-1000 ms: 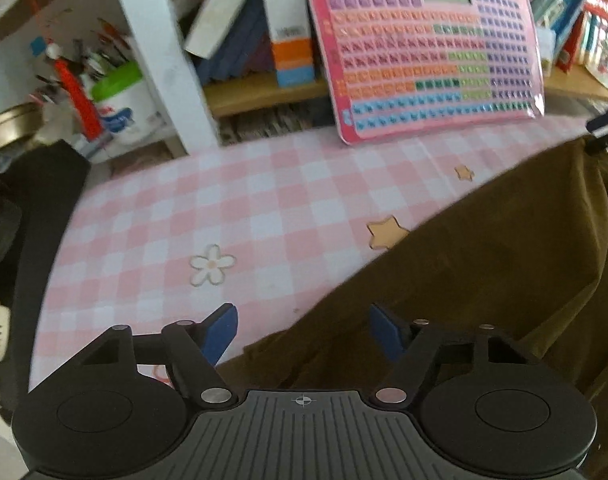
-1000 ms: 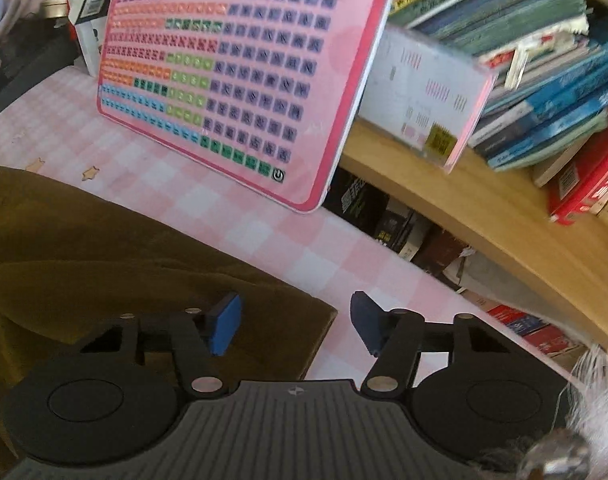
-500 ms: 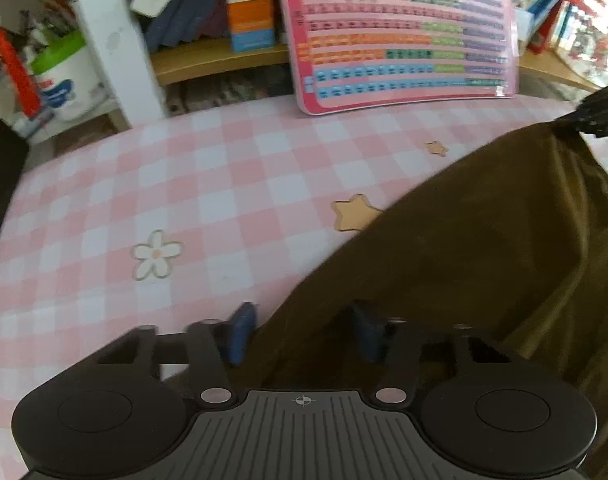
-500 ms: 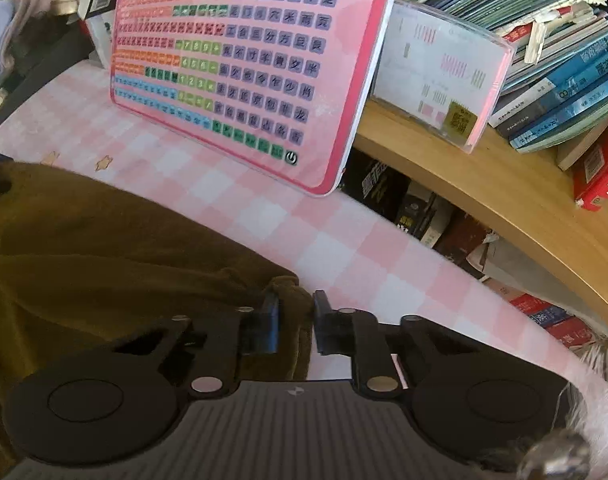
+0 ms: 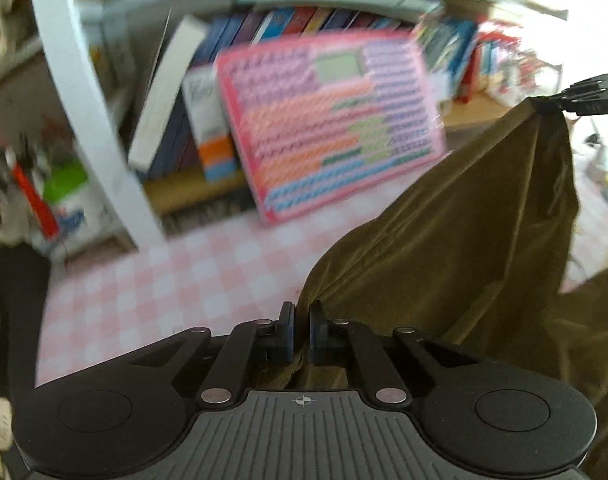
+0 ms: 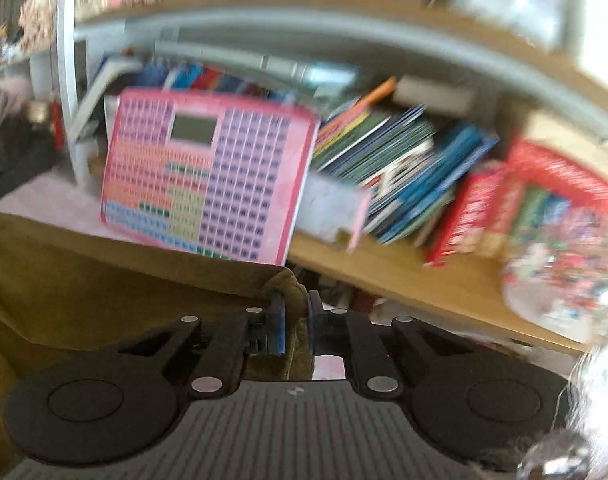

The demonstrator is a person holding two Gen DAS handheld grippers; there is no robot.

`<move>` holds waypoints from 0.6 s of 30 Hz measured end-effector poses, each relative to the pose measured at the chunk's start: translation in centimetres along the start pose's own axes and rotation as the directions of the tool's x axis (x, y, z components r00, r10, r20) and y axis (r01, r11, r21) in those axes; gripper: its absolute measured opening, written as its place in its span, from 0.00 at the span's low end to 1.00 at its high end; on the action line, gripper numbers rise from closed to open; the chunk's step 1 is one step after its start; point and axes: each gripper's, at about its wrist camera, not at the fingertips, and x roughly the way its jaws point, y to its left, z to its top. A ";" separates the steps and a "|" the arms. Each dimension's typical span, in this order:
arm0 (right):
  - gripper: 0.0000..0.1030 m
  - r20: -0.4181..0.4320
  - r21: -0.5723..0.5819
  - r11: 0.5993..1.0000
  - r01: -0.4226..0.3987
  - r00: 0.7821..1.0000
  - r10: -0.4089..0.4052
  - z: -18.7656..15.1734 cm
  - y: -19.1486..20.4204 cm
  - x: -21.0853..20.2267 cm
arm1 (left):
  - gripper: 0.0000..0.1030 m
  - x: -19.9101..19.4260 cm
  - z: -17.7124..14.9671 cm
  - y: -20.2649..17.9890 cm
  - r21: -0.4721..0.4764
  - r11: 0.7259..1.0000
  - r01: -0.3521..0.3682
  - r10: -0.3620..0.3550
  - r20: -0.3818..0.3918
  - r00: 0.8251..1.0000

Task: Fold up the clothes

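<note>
The left gripper (image 5: 301, 332), at lower centre of its frame, is pinching one corner of the olive-brown garment (image 5: 455, 248). The right gripper (image 6: 295, 326) is clamping another corner, the cloth spreading to the lower left above the pink checked tablecloth (image 5: 176, 276).

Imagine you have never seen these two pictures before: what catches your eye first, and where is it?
The olive cloth stands out first, lifted off the checked table and stretched between the left gripper and right gripper, each shut on a corner. Next comes the pink keypad board, leaning against the crowded bookshelf behind the cloth.
</note>
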 end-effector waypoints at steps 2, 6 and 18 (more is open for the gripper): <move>0.09 0.035 0.029 0.999 0.038 0.999 -0.039 -1.3 0.9 -3.9 | 0.06 -2.3 -0.3 -1.1 0.041 0.999 0.001 -0.003 0.052 0.999; 0.09 0.095 0.092 0.990 0.107 0.989 -0.116 -4.0 2.8 -11.6 | 0.06 -6.8 -2.5 -3.6 0.096 0.995 0.014 -0.027 0.137 0.990; 0.23 -0.294 0.287 0.908 0.307 0.930 -0.221 -21.9 11.4 -19.5 | 0.15 -9.7 -14.6 -6.2 -0.161 0.972 0.171 -0.175 -0.010 0.985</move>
